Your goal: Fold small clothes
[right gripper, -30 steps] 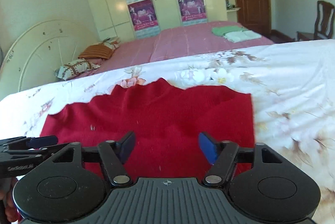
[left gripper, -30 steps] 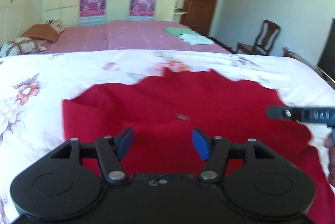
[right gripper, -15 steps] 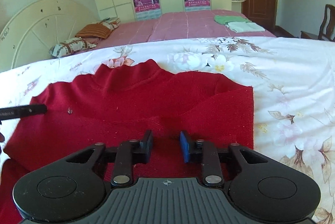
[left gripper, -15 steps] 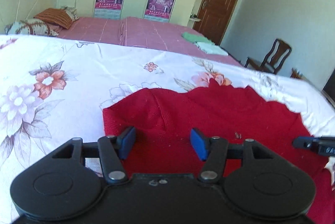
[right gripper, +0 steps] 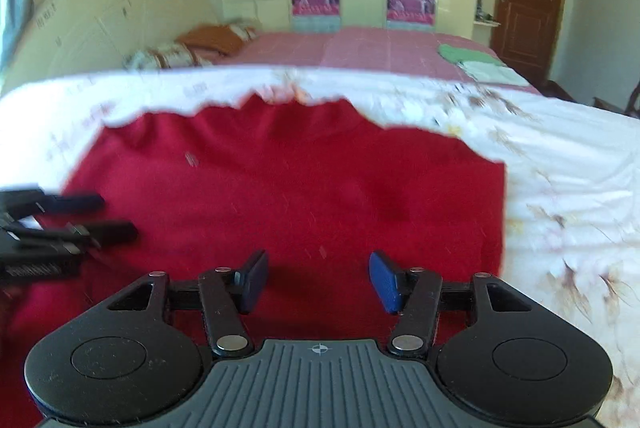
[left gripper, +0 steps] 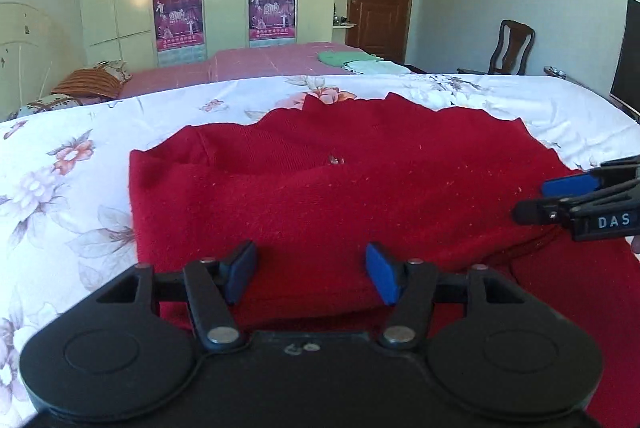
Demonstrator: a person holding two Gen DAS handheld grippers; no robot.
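Folding a red sweater (left gripper: 360, 195) on a bed (left gripper: 60, 187).
Right tool (right gripper: 318, 278) has just reopened, empty, its fold released; left tool (left gripper: 312, 274) open, empty.

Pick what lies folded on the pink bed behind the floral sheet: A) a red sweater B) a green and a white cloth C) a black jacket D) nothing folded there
B: on the pink bed a green cloth lies beside a white cloth, and the right wrist view shows the same pair; the red sweater lies on the near floral sheet instead.
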